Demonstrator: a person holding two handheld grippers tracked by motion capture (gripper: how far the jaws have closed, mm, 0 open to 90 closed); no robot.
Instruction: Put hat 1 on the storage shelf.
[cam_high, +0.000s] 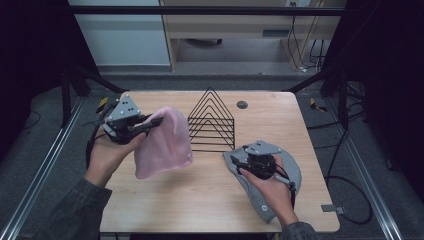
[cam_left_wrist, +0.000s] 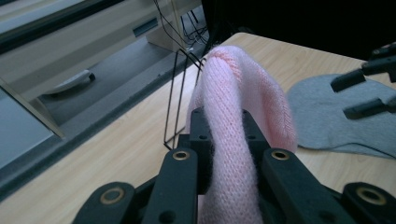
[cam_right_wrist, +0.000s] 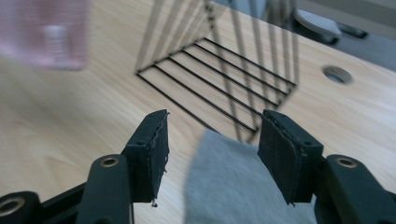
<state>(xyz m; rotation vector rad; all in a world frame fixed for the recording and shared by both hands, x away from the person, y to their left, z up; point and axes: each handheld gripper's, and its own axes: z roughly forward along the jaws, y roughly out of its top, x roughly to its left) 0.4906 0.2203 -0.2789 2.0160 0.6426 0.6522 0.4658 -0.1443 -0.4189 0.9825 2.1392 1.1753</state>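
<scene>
left gripper (cam_high: 150, 123) fingers pinch the pink hat (cam_high: 167, 145), lifted off the table (cam_high: 200, 200) beside the wire rack (cam_high: 212, 122). soft knit, light, droops; grab a fold near the rim. right gripper (cam_right_wrist: 212, 149) fingers spread over the grey hat (cam_high: 290, 167).

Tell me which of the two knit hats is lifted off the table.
The pink hat: the left gripper holds it clamped in the air. The grey hat lies flat on the table, under the open right gripper.

Wooden table (cam_high: 210, 195); wire rack (cam_high: 212, 121); grey hat (cam_high: 260, 200)
</scene>
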